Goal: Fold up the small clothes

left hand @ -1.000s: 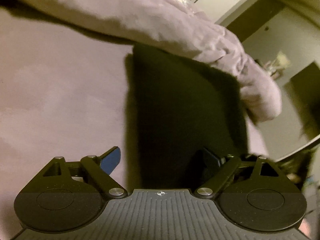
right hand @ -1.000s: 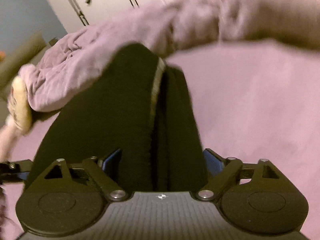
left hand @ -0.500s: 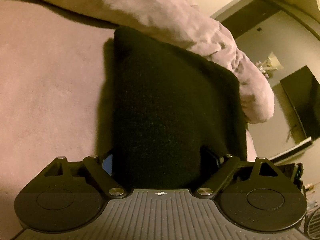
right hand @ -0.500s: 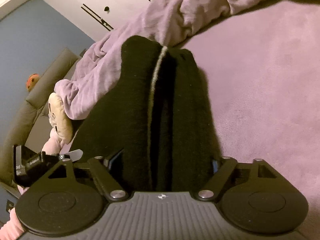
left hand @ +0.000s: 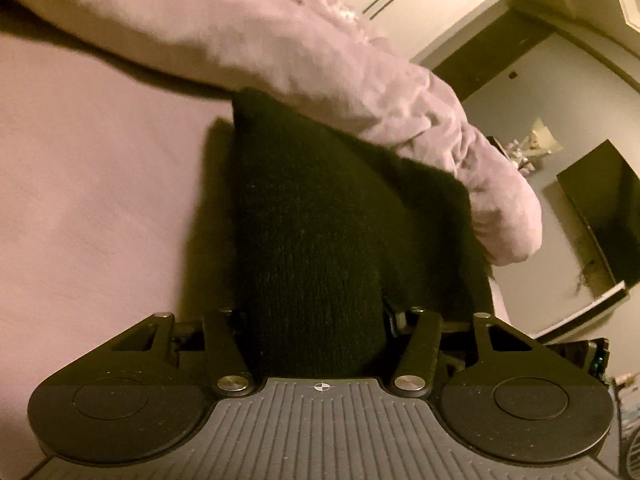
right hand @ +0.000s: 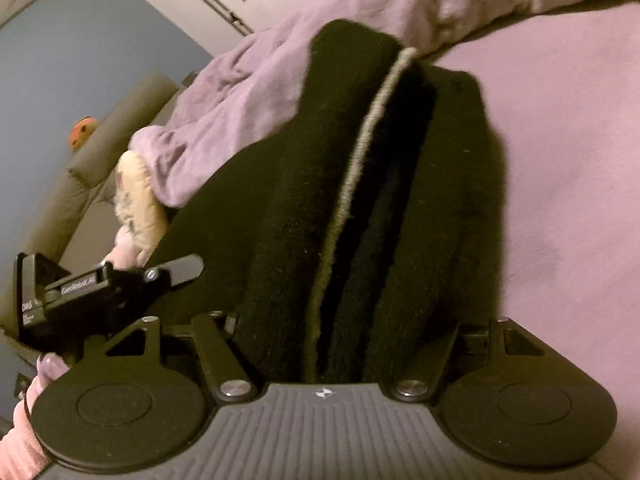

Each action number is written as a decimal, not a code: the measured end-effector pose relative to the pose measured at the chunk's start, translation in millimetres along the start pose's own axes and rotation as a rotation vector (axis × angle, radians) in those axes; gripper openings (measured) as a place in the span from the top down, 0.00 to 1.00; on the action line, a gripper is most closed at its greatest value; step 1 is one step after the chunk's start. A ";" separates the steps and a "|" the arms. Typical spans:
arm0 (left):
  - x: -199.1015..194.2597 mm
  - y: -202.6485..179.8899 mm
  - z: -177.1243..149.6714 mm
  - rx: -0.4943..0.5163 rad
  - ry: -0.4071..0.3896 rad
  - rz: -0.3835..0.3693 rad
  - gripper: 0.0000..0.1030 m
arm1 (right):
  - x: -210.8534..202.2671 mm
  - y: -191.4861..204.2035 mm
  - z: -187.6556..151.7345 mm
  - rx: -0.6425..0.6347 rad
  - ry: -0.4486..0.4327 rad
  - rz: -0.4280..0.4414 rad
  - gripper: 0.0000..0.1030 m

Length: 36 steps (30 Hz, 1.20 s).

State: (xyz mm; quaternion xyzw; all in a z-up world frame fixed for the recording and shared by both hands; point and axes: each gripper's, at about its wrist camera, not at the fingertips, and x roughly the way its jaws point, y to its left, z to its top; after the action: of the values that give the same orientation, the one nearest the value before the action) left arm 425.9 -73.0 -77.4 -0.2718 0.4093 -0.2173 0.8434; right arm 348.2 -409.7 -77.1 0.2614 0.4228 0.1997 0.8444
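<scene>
A black knit garment (left hand: 320,216) is lifted above the mauve bed sheet (left hand: 92,184). My left gripper (left hand: 314,320) is shut on its near edge, the fingers buried in the cloth. In the right wrist view the same garment (right hand: 360,184) hangs in folds with a pale seam edge (right hand: 360,148) down its middle. My right gripper (right hand: 344,328) is shut on that bunched edge. The left gripper (right hand: 100,288) and the hand holding it show at the left of the right wrist view.
A crumpled lilac blanket (left hand: 320,48) lies along the far side of the bed, also in the right wrist view (right hand: 280,76). A cream plush toy (right hand: 136,196) sits beside it. A dark TV (left hand: 600,208) and white closet doors stand beyond.
Both grippers have closed on the garment's near edge and raised it off the sheet. The cloth now hangs bunched between the fingers, and the left gripper has come into the right wrist view.
</scene>
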 end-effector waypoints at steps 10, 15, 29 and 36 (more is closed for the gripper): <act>-97.8 54.1 -22.1 0.021 -0.036 0.135 0.39 | 39.9 74.3 -48.6 -0.067 0.098 0.075 0.34; -146.6 65.9 -49.1 0.040 -0.073 0.228 0.26 | 5.5 78.0 -65.8 0.004 0.005 -0.068 0.20; -170.1 31.7 -94.7 0.182 -0.213 0.354 0.09 | -2.3 184.5 -109.8 -0.363 -0.172 -0.292 0.62; -147.4 27.0 -102.3 0.214 -0.156 0.408 0.07 | 26.7 173.8 -127.4 -0.569 -0.131 -0.576 0.86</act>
State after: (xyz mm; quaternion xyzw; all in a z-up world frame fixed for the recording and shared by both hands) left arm 262.9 5.6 -63.1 -0.1087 0.3642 -0.0630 0.9228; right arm 238.8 -223.8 -51.7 -0.0997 0.3520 0.0472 0.9295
